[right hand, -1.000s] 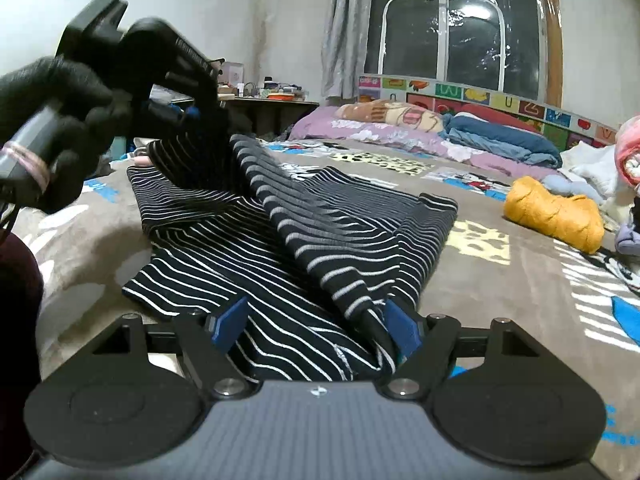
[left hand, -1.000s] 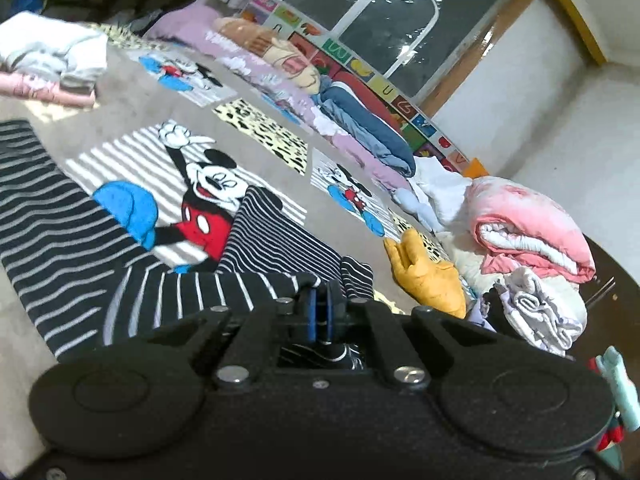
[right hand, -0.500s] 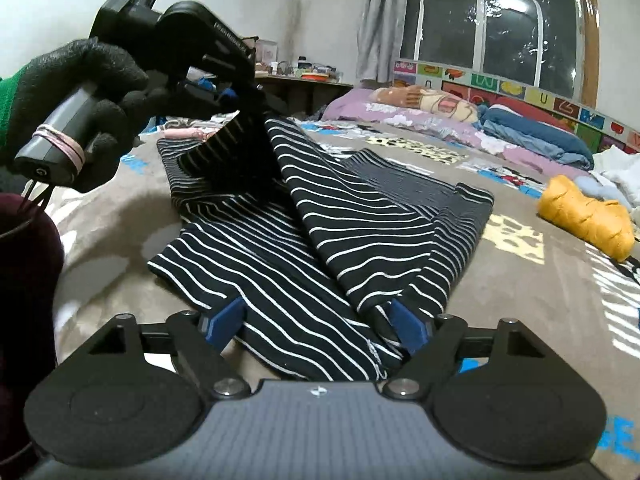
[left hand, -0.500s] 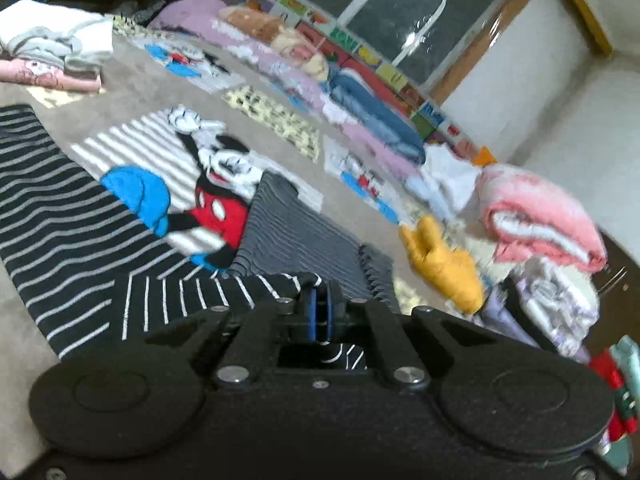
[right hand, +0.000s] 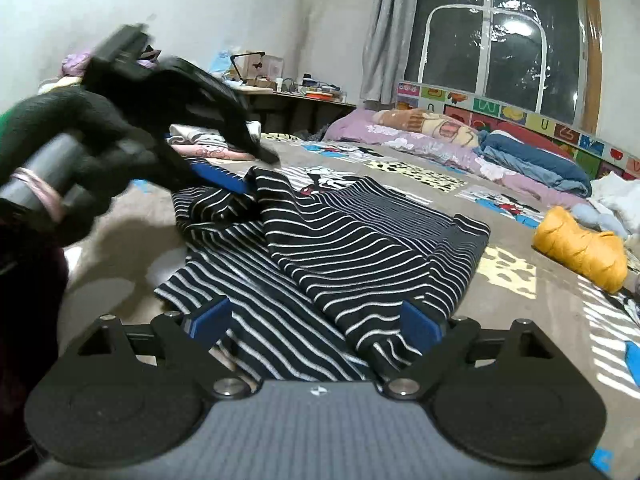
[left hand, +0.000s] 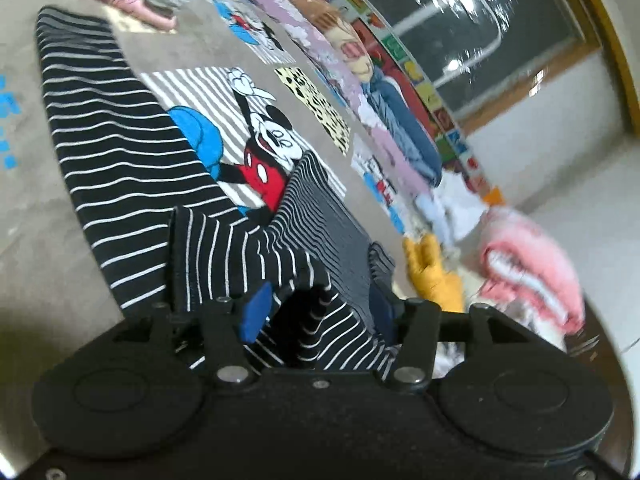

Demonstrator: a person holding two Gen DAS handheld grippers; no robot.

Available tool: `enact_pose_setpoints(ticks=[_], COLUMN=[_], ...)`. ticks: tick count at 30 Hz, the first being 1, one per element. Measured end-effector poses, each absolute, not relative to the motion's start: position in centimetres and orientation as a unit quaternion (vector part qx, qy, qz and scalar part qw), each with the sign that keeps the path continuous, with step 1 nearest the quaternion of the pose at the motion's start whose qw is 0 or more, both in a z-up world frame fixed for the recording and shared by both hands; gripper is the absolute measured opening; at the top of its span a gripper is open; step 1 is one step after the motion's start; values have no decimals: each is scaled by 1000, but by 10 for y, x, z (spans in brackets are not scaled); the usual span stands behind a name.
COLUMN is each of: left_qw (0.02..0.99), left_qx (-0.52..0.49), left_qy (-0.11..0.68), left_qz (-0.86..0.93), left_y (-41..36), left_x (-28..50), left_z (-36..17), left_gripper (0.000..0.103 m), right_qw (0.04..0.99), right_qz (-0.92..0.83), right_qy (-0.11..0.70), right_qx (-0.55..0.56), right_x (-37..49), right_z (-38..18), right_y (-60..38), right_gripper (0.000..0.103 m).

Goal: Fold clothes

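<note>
A black garment with white stripes (right hand: 360, 248) lies partly folded on the printed bed cover, one layer laid diagonally over the rest. In the left wrist view the same striped garment (left hand: 120, 152) stretches far left, with a bunched fold right in front of my left gripper (left hand: 318, 310). Its jaws stand open and the fold sits loose between the blue pads (left hand: 256, 312). From the right wrist view, the left gripper (right hand: 256, 172) hovers over the garment's far left fold, held by a black-gloved hand (right hand: 72, 160). My right gripper (right hand: 316, 320) is open above the near hem.
A yellow garment (right hand: 580, 252) lies to the right on the bed cover (right hand: 520, 320). Folded pink and white clothes (right hand: 208, 148) sit at the far left. Pillows and a blue quilt (right hand: 532, 160) line the window side. A pink blanket pile (left hand: 532, 264) lies at the right.
My left gripper has opened and let go of the striped fold it was pinching, and it has dropped lower toward the bed. The right gripper stays open and has drawn back slightly.
</note>
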State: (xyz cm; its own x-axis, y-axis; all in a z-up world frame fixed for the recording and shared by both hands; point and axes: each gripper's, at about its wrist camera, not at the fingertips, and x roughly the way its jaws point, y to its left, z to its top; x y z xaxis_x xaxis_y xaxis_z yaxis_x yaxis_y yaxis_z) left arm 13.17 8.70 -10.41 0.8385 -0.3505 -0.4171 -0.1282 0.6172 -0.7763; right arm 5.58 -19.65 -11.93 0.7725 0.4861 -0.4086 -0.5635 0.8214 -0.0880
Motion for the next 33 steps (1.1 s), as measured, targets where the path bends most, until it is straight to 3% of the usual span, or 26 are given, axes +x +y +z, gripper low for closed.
enact_pose_setpoints(ticks=[8,24,27,30,31,33], left_qw=[794,776,785,804,813,836], left_qx=[-548,-554,-540,-511,-495,-462], left_qy=[264,295,294,293,292,284], left_qz=[-7,60,73,88,89,89], left_y=[118,96,93,92,91,89], left_x=[106,98,100,105,109,115], left_z=[-107,-130,-131,-132,-130,-120], left_gripper=[53,51,45,20,7,6], right_qw=[925,925,925,924,924,924], right_qz=[288,295,296,297,297,298], right_qy=[234,237,236,236,236,236], right_qx=[-78,-44,-42,-40,-39,-37], right_x=[71,77,76,75,75,74], right_z=[-132,-134,-134,-134,-134,-134], right_y=[-197,-205,-206,-207,-207,-208], right_gripper=[90,91,91,91,91,91])
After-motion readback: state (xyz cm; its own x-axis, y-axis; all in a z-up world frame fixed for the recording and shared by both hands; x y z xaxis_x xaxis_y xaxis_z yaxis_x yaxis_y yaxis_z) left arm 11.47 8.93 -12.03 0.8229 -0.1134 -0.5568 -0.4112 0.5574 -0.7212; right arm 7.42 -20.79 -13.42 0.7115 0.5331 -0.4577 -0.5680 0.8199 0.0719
